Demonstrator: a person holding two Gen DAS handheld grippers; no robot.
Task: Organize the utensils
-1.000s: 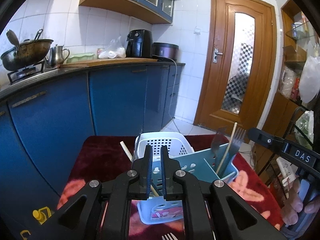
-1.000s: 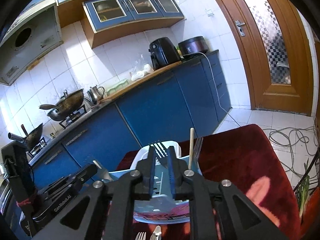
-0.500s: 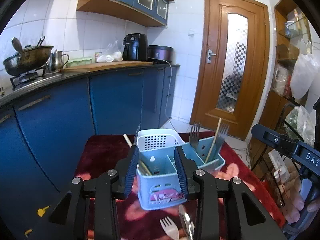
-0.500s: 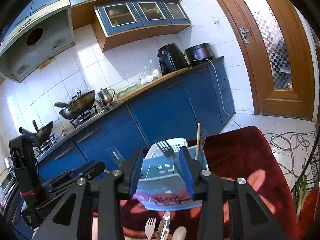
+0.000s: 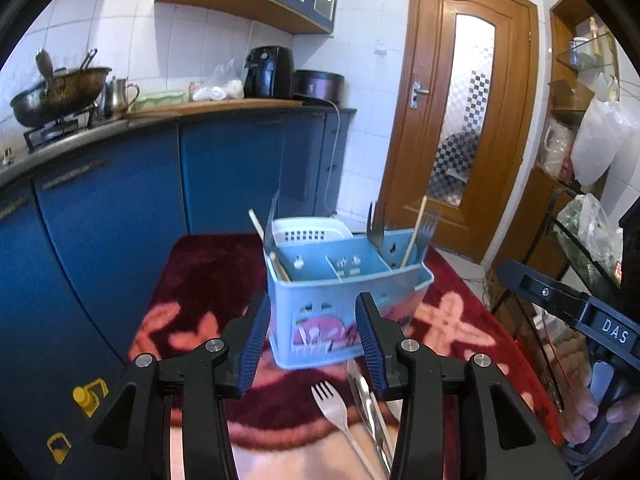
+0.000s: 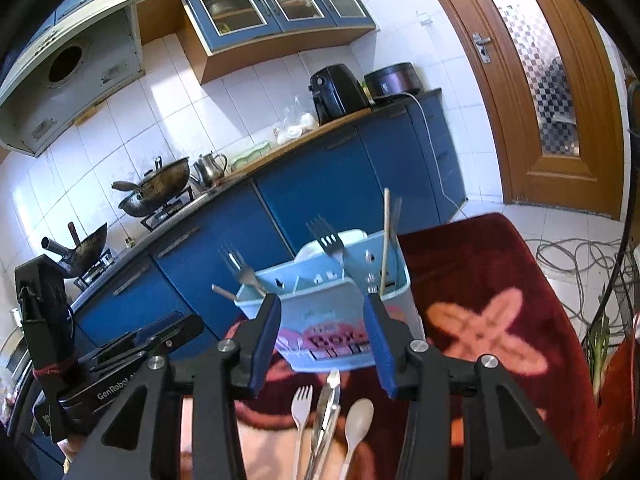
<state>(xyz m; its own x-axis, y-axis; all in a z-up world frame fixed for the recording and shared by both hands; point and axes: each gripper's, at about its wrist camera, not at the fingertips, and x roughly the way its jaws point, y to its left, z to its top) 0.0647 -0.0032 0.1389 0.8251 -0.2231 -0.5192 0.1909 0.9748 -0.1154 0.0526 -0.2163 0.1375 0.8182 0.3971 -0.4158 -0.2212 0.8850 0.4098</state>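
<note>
The left gripper (image 5: 311,338) and the right gripper (image 6: 324,342) are both seen with jaws parting and nothing between the pads; each is held clear of the table. The utensil caddy (image 5: 344,292), a light-blue divided holder, stands upright on the red patterned cloth (image 5: 208,280), at 12 o'clock from both grippers. Forks and a wooden stick are already lodged in its compartments, with a white perforated basket (image 5: 308,234) just behind it.

The loose items lie on the cloth at 6 o'clock from the caddy, just beside one another: a fork (image 6: 301,408), metal tongs (image 6: 326,412) and a spoon (image 6: 358,420).

The step in hand is judged to be the approach for a fresh pick-up, sorting being partly done. For the next move, one gripper is to be lowered over a single handle, the pads set either side of it, and closure made without disturbing the neighbouring pieces. Which compartment each piece belongs in cannot be told.
</note>
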